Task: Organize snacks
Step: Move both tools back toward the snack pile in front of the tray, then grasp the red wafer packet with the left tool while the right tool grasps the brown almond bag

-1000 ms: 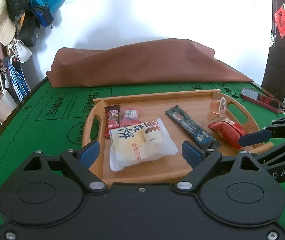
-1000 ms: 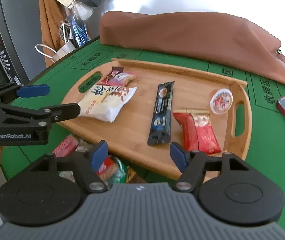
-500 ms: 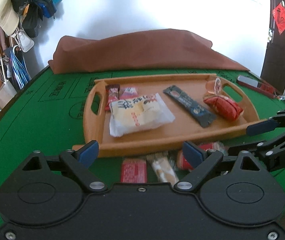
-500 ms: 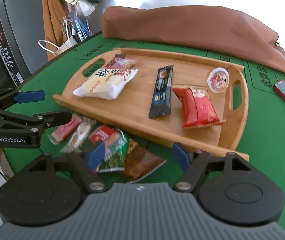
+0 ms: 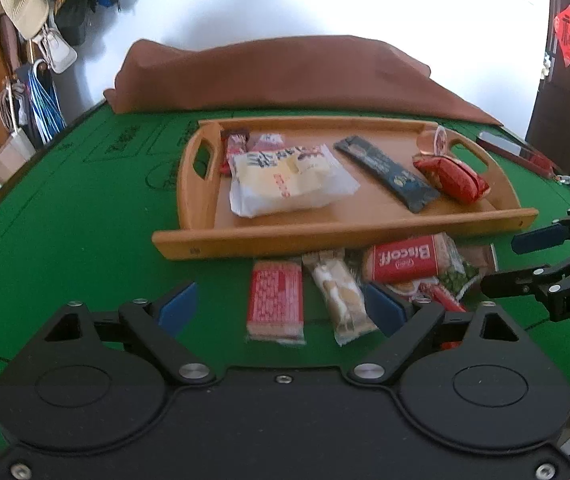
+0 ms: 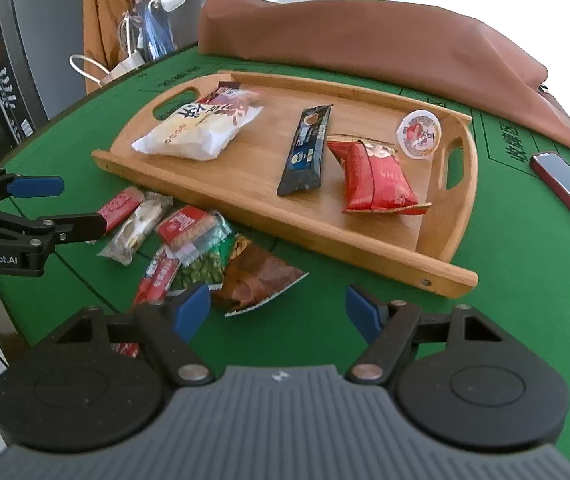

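A wooden tray (image 5: 325,236) on the green table holds a big white packet (image 5: 289,180), a dark stick packet (image 5: 385,176), a red packet (image 5: 453,176) and a jelly cup (image 5: 433,142). Loose snacks lie in front of its near rim: a red wafer packet (image 5: 275,300), a white bar (image 5: 341,296), a Biscoff packet (image 5: 405,258), a green packet (image 6: 201,268) and a brown packet (image 6: 261,280). My left gripper (image 5: 279,300) hovers over the wafer and bar, jaws wide and closing slightly, pads touching nothing. My right gripper (image 6: 277,304) stands open beside the brown packet, holding nothing.
A brown cloth (image 5: 285,76) covers something behind the tray. A phone (image 6: 569,188) lies at the table's right edge. Hats and bags (image 5: 25,8) hang on the left wall, and a dark door (image 5: 565,60) stands at the right.
Both grippers have drawn back from the tray and sunk lower. The loose snacks in front of the tray have come into view. Nothing was picked up.
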{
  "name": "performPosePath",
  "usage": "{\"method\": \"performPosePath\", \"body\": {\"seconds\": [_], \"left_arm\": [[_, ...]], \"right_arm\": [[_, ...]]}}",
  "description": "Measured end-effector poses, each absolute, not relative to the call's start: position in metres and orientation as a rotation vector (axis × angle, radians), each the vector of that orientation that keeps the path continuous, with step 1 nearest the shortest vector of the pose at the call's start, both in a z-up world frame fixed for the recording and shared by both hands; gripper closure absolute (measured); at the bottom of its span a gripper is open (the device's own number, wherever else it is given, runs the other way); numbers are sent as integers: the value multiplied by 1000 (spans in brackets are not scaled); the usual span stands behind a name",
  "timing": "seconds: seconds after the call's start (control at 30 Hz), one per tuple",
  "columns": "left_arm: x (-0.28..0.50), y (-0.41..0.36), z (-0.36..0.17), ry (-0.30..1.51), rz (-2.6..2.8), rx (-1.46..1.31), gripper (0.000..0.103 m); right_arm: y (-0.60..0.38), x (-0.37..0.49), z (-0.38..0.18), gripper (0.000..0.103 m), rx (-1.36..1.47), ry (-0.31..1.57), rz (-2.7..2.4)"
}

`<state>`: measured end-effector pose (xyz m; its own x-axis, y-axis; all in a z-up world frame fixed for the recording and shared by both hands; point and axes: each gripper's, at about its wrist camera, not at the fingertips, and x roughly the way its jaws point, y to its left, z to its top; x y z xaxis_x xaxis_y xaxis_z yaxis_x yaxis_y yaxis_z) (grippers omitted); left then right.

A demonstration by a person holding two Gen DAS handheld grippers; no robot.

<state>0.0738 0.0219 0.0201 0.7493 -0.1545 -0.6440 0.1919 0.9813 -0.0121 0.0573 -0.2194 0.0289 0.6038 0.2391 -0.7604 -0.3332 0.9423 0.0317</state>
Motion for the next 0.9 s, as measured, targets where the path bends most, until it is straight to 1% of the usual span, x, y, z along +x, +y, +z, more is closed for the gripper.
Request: {"method": "performPosePath", "body": {"seconds": [0.1,0.17,0.27,0.3,0.37,0.43,0.53,0.63,0.7,0.9], "left_arm": [[73,22,16,712,-188,55,23],[72,21,15,712,-178,64,30],[68,21,16,707,-166,84,38],[67,21,16,708,-167,85,39],[68,24,15,718,-171,74,48],[69,26,12,734,-166,67,53],[72,27,6,751,-154,60,53],[76,27,2,763,-151,50,53],[77,26,1,762,-149,51,53],[83,24,0,756,-145,50,53]], "right_arm": [[-216,55,27,20,-135,858,345],[-214,54,26,20,-153,855,337],[-214,53,25,20,-189,850,324],[-215,52,25,20,-199,850,324],[-216,52,24,20,-214,852,325],[-215,51,22,21,-236,849,323],[-211,51,20,25,-262,837,325],[-207,52,17,26,-275,838,332],[-204,54,17,29,-276,836,338],[-197,57,17,30,-282,837,361]]}}
